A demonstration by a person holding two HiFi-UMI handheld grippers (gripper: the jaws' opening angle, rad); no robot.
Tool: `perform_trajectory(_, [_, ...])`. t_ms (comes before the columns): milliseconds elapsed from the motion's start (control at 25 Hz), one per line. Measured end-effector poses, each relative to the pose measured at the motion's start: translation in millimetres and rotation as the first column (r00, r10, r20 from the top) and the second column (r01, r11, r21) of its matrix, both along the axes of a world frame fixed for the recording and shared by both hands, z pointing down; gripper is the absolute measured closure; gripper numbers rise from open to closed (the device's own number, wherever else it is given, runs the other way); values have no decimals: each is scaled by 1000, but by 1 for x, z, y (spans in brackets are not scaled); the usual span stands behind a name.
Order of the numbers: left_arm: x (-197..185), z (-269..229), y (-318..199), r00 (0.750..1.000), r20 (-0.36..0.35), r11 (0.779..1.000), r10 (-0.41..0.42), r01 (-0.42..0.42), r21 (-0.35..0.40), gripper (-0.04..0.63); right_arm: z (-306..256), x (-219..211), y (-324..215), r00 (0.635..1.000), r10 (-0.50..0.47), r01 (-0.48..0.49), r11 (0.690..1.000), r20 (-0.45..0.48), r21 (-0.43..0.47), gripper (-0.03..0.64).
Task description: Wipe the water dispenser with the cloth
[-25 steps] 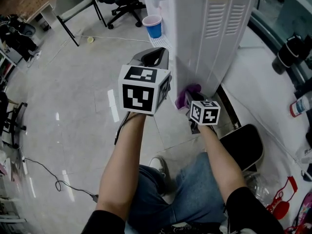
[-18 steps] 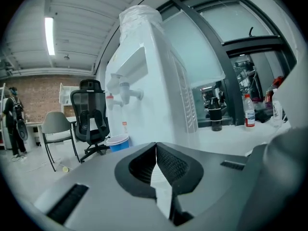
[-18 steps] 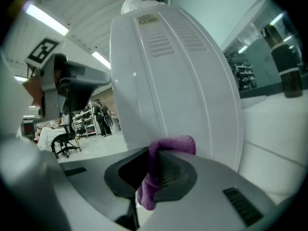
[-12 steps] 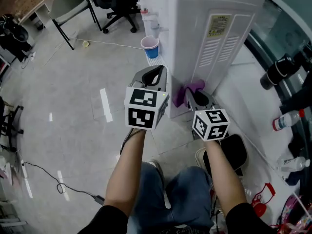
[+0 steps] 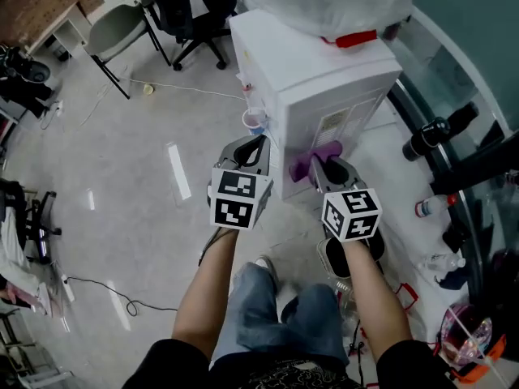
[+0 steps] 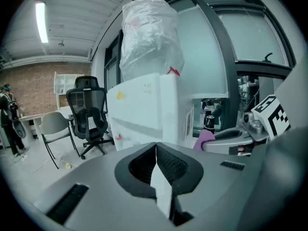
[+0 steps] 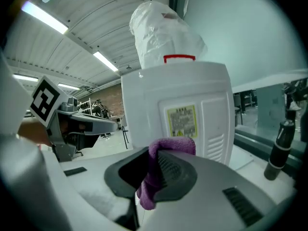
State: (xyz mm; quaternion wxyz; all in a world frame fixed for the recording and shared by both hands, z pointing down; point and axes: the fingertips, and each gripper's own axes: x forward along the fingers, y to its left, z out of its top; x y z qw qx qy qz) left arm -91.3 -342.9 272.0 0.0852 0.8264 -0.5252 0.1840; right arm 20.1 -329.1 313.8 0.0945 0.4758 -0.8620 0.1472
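The white water dispenser (image 5: 312, 79) stands ahead, its bottle wrapped in clear plastic (image 5: 328, 2). My right gripper (image 5: 323, 162) is shut on a purple cloth (image 5: 308, 159) that presses against the dispenser's rear panel near the yellow label (image 7: 182, 121); the cloth (image 7: 159, 165) hangs out between the jaws. My left gripper (image 5: 253, 149) is shut with nothing in it, held beside the dispenser's side wall (image 6: 144, 109), left of the right gripper.
A blue cup (image 5: 255, 121) sits on the dispenser's drip tray. Black office chair (image 5: 188, 14) and grey chair (image 5: 122, 31) stand behind. Dark bottles (image 5: 434, 136) stand on the sill at right by the glass wall. A cable (image 5: 97, 294) lies on the floor.
Both grippers have risen along the dispenser, the cloth travelling from its lower part up to the label on the rear panel. The view has lifted too, so the top and bottle show.
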Motion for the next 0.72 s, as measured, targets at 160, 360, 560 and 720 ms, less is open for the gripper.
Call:
perform_trajectory(160, [-7,-64,-1,1000,1,999,21,-20,-31,569,-80,3,-1,999,27,-27,1000,-20,-6,584])
perform_trajectory(360, [-9,-144,2,998,-18,997,60,-61,-48,569,-181,6,-1,997,68,-68,998,-42,17,584])
perform_trajectory(560, [-8,-216,-6,993,-48,993,111,-113,-42,569,-270,2,-8,994,85,-81,995,-73,66,584])
perform_trajectory(720, [-7,-256,-7,987,-79,989,143,-145,-10,569,-325,4,-9,989,120,-110,986,-82,124,584])
